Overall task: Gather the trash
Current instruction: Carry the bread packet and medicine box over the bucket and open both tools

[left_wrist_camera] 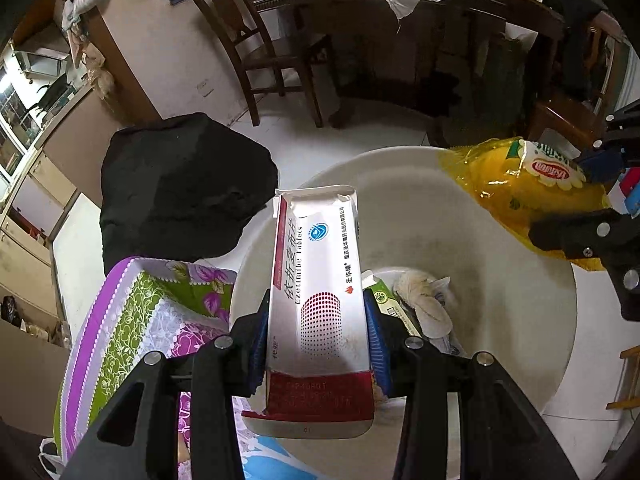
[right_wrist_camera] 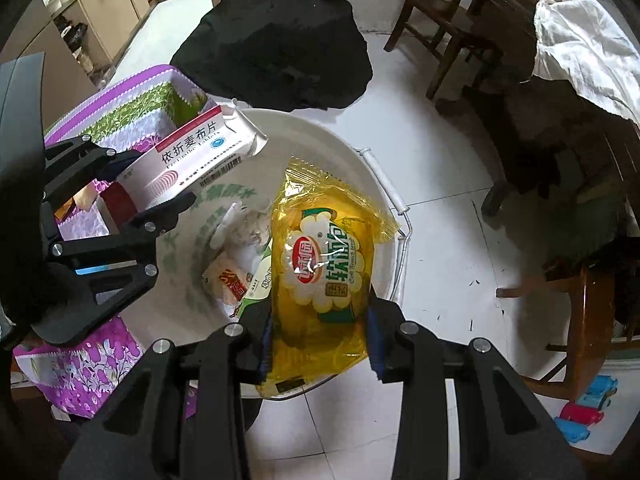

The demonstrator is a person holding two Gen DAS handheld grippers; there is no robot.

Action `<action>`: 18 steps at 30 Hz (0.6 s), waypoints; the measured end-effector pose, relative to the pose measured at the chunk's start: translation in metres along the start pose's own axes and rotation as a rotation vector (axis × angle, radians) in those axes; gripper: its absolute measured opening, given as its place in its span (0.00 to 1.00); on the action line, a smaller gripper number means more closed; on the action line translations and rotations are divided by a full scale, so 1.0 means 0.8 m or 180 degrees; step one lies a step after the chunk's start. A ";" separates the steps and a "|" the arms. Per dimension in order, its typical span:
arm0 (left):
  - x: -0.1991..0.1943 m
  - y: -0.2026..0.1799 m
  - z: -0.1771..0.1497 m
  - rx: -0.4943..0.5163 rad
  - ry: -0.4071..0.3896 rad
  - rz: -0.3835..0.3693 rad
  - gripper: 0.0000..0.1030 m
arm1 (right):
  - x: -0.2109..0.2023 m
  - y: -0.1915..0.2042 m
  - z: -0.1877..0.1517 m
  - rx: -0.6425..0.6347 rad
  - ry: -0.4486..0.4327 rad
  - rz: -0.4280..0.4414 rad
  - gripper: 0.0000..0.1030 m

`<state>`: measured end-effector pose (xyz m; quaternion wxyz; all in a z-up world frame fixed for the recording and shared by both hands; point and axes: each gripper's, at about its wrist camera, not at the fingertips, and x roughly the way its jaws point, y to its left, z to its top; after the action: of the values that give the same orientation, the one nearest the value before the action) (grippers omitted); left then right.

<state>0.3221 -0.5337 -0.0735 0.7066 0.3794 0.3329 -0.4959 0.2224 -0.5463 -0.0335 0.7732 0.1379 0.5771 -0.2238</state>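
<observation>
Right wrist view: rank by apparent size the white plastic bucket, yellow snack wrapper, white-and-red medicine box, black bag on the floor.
1. White plastic bucket, largest.
2. Black bag.
3. Yellow snack wrapper, though it sits close to the camera in the right gripper, so it looks inflated.
4. White-and-red medicine box, held by the left gripper.

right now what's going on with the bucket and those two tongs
A person is clearing trash with a pair of tongs in each hand. The left tongs are shut on a white and red tablet box, and the right tongs are shut on a yellow bread wrapper. Both items are held over a white bucket on the tiled floor, which already holds some crumpled paper and wrappers. Neither has been let go yet.
</observation>
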 end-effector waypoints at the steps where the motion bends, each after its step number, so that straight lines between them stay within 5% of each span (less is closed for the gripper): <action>1: 0.001 0.000 0.000 -0.0001 0.0003 -0.0003 0.42 | 0.001 0.002 0.000 -0.0008 0.0008 0.0008 0.33; 18: 0.002 -0.005 -0.006 0.0002 0.0025 0.0009 0.42 | 0.015 0.003 0.008 -0.0028 0.0048 0.0016 0.34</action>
<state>0.3186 -0.5314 -0.0781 0.7059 0.3821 0.3350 -0.4935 0.2316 -0.5498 -0.0432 0.7700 0.1376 0.5836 -0.2182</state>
